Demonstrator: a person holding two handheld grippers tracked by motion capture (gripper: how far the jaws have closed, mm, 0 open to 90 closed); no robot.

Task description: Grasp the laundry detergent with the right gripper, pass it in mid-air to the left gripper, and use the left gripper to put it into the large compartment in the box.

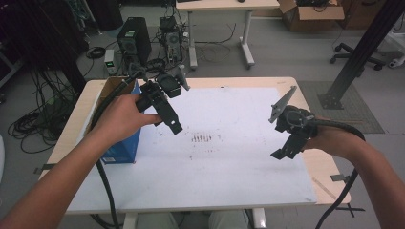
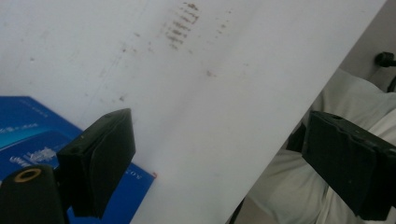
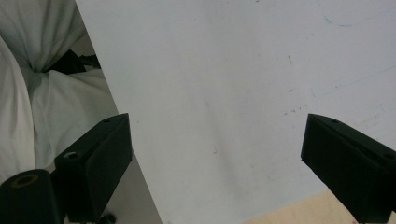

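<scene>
My left hand-held gripper (image 1: 167, 114) hangs over the left part of the surface (image 1: 229, 84), jaws spread wide, nothing between them. Right hand-held gripper (image 1: 286, 145) hangs over the right edge area, jaws also spread and bare (the right gripper view has white board between the two black jaws, nothing gripped).

The nearest thing to my left gripper is the blue box (image 1: 122, 150), at the left edge of the white board (image 1: 229, 157), just under my left hand (image 1: 122, 114); the hand covers most of it from above. In the left gripper view the blue box (image 2: 28, 135) sits behind the left jaw at lower left, with white print I can't read. Not touched by either gripper.

Around: a brown cardboard box (image 1: 111, 87) just behind the blue one at the surface's far-left corner, contents hidden by arm and gripper. Dark smudge marks (image 1: 203, 138) mid-board, between the two grippers. Nothing stands between the grippers on the board.

Off the surface: a black computer tower (image 1: 133, 40) and tangled cables (image 1: 31, 124) on the floor at left, a second table (image 1: 224, 5) behind, an open cardboard box (image 1: 310, 14) at far right, a black frame post (image 1: 365, 47) at right.
</scene>
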